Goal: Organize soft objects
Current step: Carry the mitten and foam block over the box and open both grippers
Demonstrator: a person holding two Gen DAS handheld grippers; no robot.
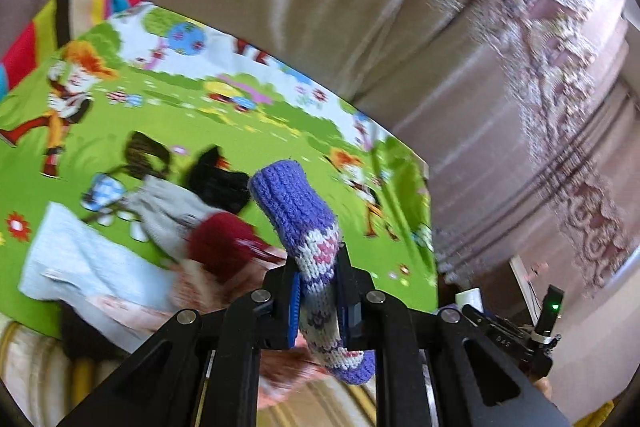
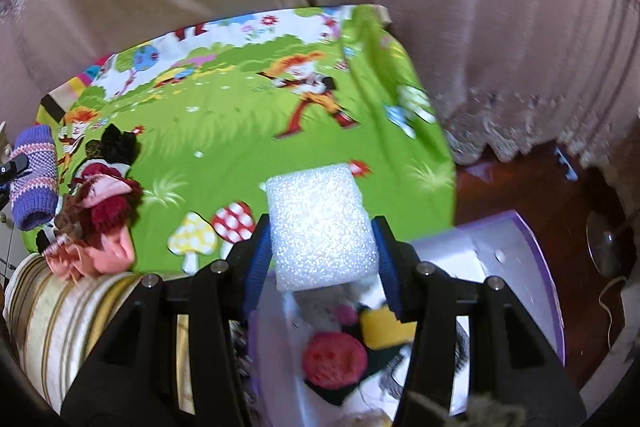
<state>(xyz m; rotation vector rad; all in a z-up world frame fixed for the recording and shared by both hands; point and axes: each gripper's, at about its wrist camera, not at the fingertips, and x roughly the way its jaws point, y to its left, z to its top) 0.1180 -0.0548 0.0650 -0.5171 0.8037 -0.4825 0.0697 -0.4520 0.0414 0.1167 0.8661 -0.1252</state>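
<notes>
Though blurred, sock (image 1: 316, 267) between gripper (image 1: 318, 301) pads.

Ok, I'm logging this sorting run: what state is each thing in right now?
Left tongs: shut on the knitted sock.
Knitted sock: lifted, clamped at its middle.
Right tongs: shut on the foam block.
Foam block: held, off the mat.
Purple box: open, soft items inside.
Clothes pile: lying loose on the green mat.

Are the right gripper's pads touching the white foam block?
Touching. The right wrist view shows the white foam block wedged between the right gripper; both blue pads press its sides, no gap.
</notes>
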